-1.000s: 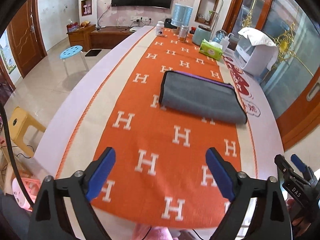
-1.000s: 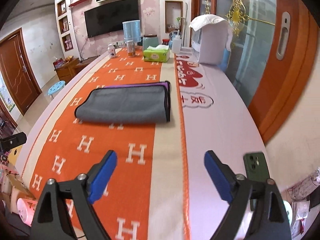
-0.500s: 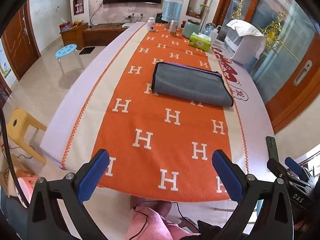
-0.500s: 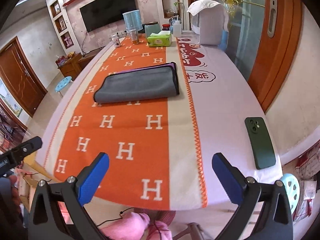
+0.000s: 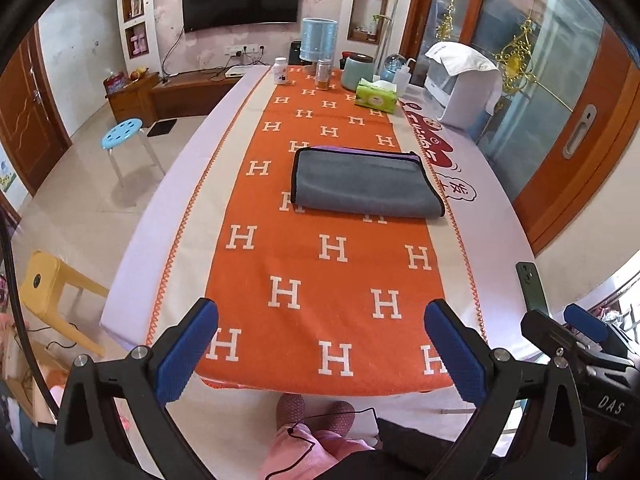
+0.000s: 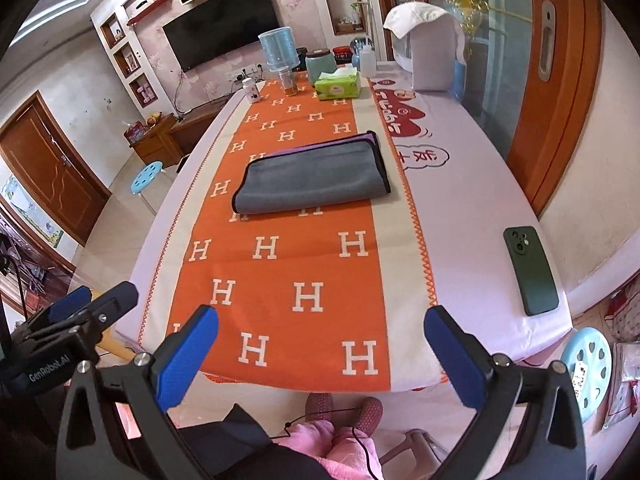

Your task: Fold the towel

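Grey folded towel (image 5: 362, 182) on orange runner (image 5: 320, 268), phone (image 6: 530, 270) aside; left gripper (image 5: 320, 350) and right gripper (image 6: 320, 354) both spread, empty.

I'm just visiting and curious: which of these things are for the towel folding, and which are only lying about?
For the job: grey towel, left gripper, right gripper.

Lying about: green phone, tissue box, water jug, pill bottle, glass jar.

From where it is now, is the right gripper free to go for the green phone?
Probably yes. The right gripper is open and empty, held back off the table's near edge, and the green phone lies alone on bare cloth to its right, with nothing between them. It would have to move forward first.
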A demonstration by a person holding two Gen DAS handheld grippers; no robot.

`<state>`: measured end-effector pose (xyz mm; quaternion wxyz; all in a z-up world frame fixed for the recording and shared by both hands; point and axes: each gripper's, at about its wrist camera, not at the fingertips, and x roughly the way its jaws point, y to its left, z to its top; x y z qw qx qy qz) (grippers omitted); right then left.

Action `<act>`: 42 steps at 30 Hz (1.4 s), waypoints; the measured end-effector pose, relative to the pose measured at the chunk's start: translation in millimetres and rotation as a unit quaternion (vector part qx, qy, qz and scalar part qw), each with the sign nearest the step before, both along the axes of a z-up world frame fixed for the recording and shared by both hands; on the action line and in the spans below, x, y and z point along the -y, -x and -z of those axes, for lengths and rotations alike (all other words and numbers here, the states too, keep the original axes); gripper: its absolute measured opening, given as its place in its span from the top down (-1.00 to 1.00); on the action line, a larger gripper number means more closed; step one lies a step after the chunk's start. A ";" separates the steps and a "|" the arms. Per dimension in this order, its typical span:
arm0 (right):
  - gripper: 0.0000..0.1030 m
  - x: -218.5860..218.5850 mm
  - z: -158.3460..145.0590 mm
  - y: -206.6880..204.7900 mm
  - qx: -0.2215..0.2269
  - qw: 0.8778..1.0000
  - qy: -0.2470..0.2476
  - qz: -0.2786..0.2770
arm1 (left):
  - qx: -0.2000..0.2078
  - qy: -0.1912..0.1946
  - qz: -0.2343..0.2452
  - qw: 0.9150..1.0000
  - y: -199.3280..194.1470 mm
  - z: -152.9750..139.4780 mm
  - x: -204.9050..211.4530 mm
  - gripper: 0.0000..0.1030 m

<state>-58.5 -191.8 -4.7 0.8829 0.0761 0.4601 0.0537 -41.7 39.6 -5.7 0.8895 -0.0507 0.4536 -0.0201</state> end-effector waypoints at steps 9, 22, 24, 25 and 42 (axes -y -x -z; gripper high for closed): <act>-1.00 -13.9 -5.5 9.9 0.017 1.000 0.018 0.013 | 0.028 -0.013 -0.013 0.999 2.4 -7.3 -6.5 -0.99; -1.00 -15.7 -9.1 19.0 0.037 0.999 0.027 0.019 | 0.046 -0.037 -0.006 0.998 6.0 -8.5 5.0 -0.99; -1.00 -16.3 -9.4 18.4 0.039 0.999 0.026 0.018 | 0.050 -0.040 -0.010 0.998 6.1 -10.4 4.3 -0.99; -1.00 -16.6 -9.0 17.7 0.039 0.999 0.026 0.017 | 0.052 -0.042 -0.013 0.998 6.1 -10.6 3.8 -0.99; -1.00 -29.6 -1.3 18.0 0.026 0.999 0.027 0.017 | 0.046 -0.055 -0.019 0.997 4.4 -8.8 -0.7 -0.99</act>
